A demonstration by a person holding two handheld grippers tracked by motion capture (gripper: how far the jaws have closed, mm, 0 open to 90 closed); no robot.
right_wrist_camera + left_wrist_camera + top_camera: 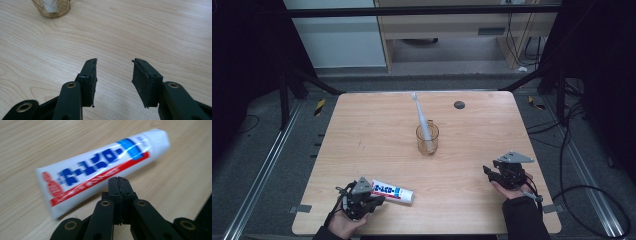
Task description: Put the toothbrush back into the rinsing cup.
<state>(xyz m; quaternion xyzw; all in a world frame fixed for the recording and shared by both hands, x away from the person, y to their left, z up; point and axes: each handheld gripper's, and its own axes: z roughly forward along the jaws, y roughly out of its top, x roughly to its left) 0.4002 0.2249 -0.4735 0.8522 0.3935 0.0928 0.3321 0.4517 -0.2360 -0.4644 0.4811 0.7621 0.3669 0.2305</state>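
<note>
Left gripper (pixel 119 180) closed, empty, beside white plastic toothpaste tube (pixel 100 167). Right gripper (pixel 114 65) open, empty. Next: open left, grab tube.

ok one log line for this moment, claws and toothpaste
left claw: shut, empty, beside toothpaste tube | right claw: open, empty | tube: flat on table | toothbrush: in glass cup

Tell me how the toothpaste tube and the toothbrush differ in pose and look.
The toothpaste tube lies flat on the table; the toothbrush stands tilted in the glass cup.
The toothpaste tube sits at the near edge, just in front of the shut left gripper; the toothbrush is at mid-table, away from both grippers.
The toothpaste tube is broad, with blue and red print; the toothbrush is slim and plain.
Both are mainly white.
</note>
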